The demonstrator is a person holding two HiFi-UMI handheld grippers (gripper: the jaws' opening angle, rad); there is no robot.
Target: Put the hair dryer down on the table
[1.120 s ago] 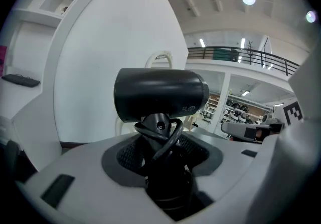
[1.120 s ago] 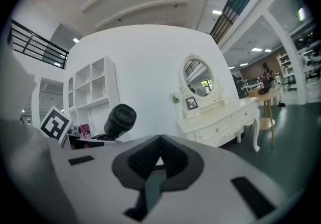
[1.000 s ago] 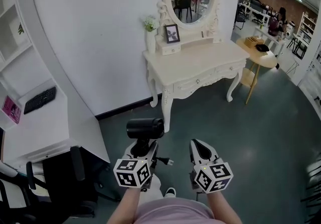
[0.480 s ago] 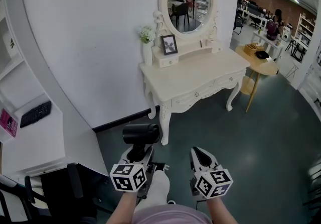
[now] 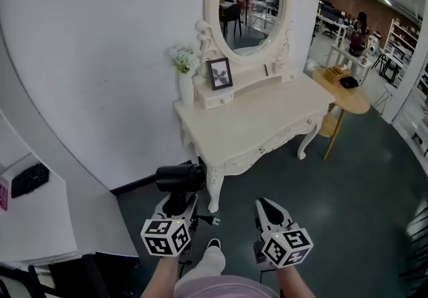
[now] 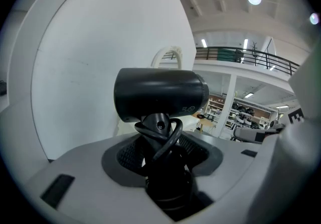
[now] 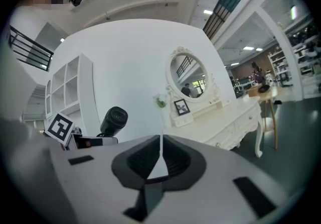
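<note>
Left gripper view: left gripper (image 6: 161, 168) clamps hair dryer (image 6: 159, 93) (handle).

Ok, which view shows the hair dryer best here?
The left gripper view: the hair dryer sits close and central, its handle clamped between the left gripper's jaws, cord looped around it. The head view shows it small from above; the right gripper view only its barrel end.
</note>
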